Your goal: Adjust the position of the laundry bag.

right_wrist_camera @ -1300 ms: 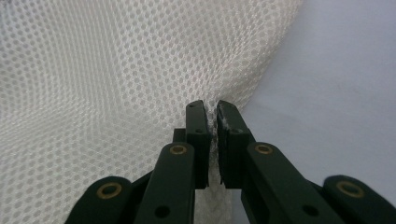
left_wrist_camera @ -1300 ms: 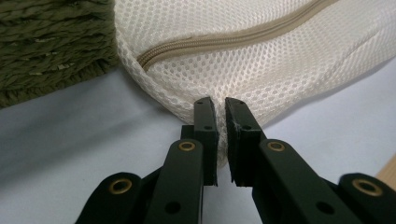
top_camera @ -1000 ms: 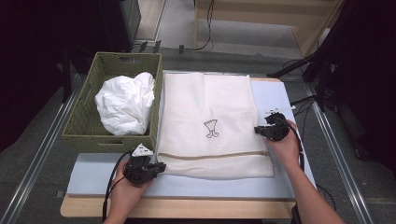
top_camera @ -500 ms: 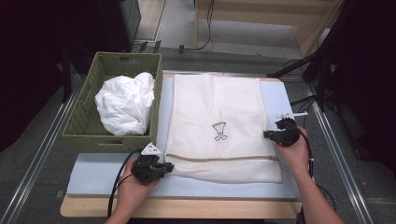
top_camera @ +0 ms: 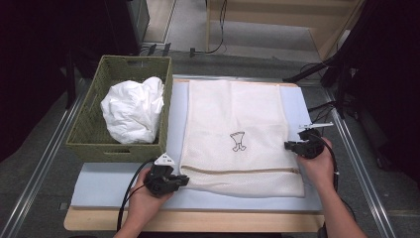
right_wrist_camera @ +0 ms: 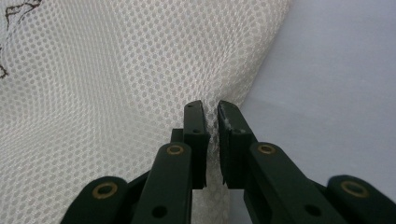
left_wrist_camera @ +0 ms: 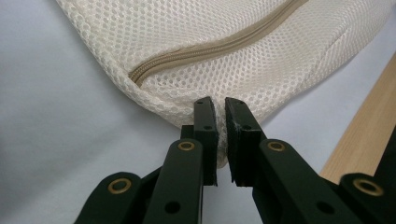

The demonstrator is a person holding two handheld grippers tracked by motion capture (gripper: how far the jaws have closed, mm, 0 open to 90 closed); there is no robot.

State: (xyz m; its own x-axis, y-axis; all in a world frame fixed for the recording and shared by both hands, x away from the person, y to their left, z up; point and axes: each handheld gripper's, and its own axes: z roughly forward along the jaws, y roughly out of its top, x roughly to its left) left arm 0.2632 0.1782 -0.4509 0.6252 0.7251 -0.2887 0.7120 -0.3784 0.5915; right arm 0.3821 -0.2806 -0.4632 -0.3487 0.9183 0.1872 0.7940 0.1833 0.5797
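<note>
A cream mesh bag [top_camera: 237,134] lies flat on the pale blue mat [top_camera: 109,181] of the surface, just right of a woven basket [top_camera: 86,129] holding a crumpled white cloth [top_camera: 132,110]. The left tool [top_camera: 184,180] is clamped on the bag's near left corner, below the zip [left_wrist_camera: 210,49]. The right tool [top_camera: 288,145] pinches the mesh at the bag's right edge, level with the small printed figure [top_camera: 238,141]

We see even overhead light w/ dark surroundings; high view is soft, low-res. Close views are sharp by the tong tips, w/ faint shadows beneath.
</note>
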